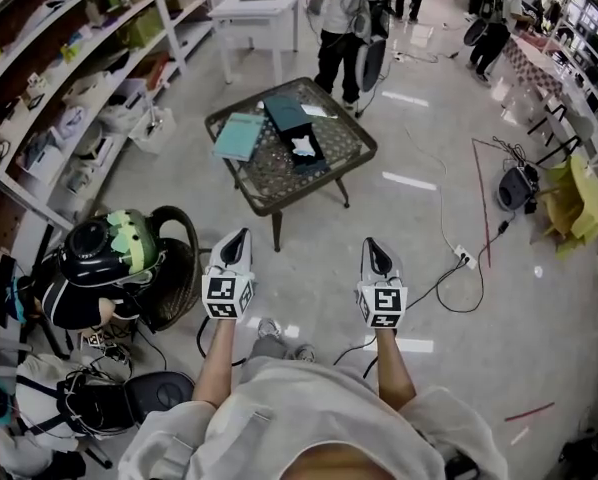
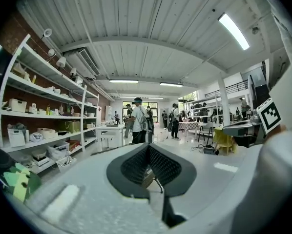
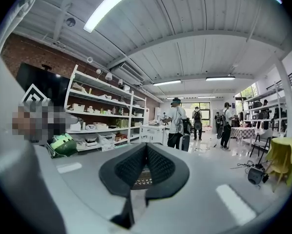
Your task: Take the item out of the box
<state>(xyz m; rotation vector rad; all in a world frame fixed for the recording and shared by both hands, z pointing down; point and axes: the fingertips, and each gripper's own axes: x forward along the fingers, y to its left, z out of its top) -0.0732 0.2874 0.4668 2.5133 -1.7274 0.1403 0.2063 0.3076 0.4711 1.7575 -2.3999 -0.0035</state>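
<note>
While we're holding the left gripper (image 1: pixel 239 238) and right gripper (image 1: pixel 376 248) with jaws together and empty, well short of the table (image 1: pixel 269 173), the box (image 1: pixel 289 118) is sitting open at 12 o'clock with the white item (image 1: pixel 303 148) inside. We're risking shoving the box if we're arriving unopened. The power strip (image 1: pixel 465 258) at 2 o'clock is threatening our feet.

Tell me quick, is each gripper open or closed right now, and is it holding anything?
Left gripper: closed, holding nothing.
Right gripper: closed, holding nothing.
</note>
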